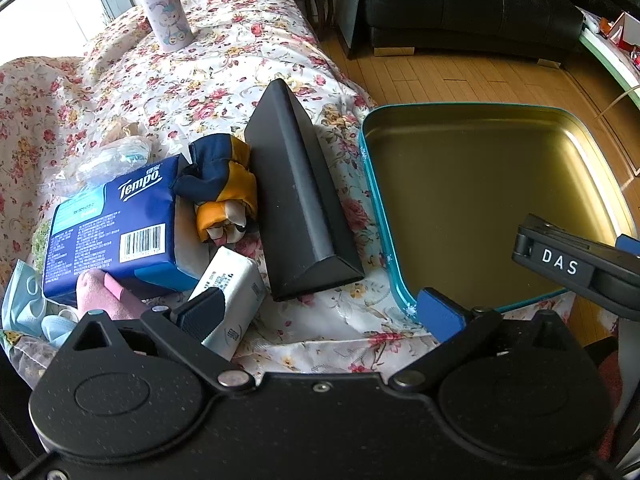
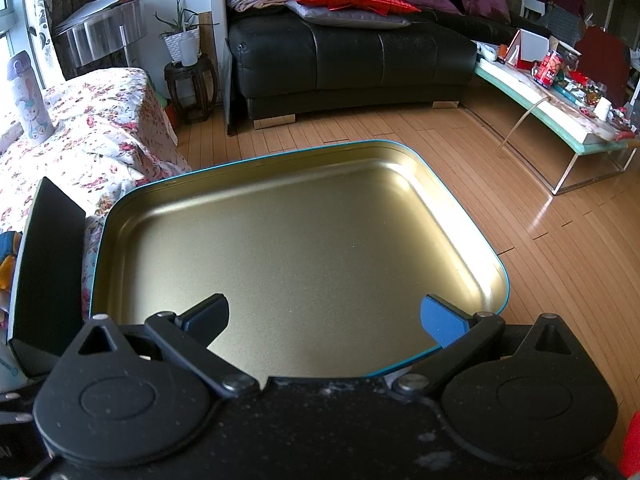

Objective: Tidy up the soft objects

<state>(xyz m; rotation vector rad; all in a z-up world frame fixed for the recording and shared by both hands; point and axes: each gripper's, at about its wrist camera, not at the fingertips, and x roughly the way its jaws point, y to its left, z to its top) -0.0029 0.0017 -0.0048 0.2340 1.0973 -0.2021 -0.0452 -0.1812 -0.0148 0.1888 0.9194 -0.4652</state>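
While nothing yet lies in the gold-lined tin tray [image 2: 280,240], best to start with the nearest soft piece. Left gripper [image 1: 320,312] spread wide and holding nothing, one blue pad at the small white tissue pack [image 1: 232,296], the other just over the tray's teal rim. Right gripper [image 2: 324,320] likewise agape and empty, hovering above the tray's near edge.

Advice for the pick: swing left, straddle the white pack across its short side, squeeze gently so the wrapper gives without slipping, then lift clear of the black wedge-shaped case [image 1: 300,208] before crossing to the tray. Probably wise to skip that rigid, matte, hard-edged case.

Other soft candidates clustered on the floral cloth [image 1: 208,80]: glossy blue Tempo tissue pack [image 1: 116,224], crumpled navy-and-orange fabric toy [image 1: 224,184] wedged between pack and case, pale blue face masks [image 1: 28,304] at far left. Tray smooth, shallow, round-cornered metal, reflecting light. Upright plastic bottle [image 1: 164,4] well apart at the back.
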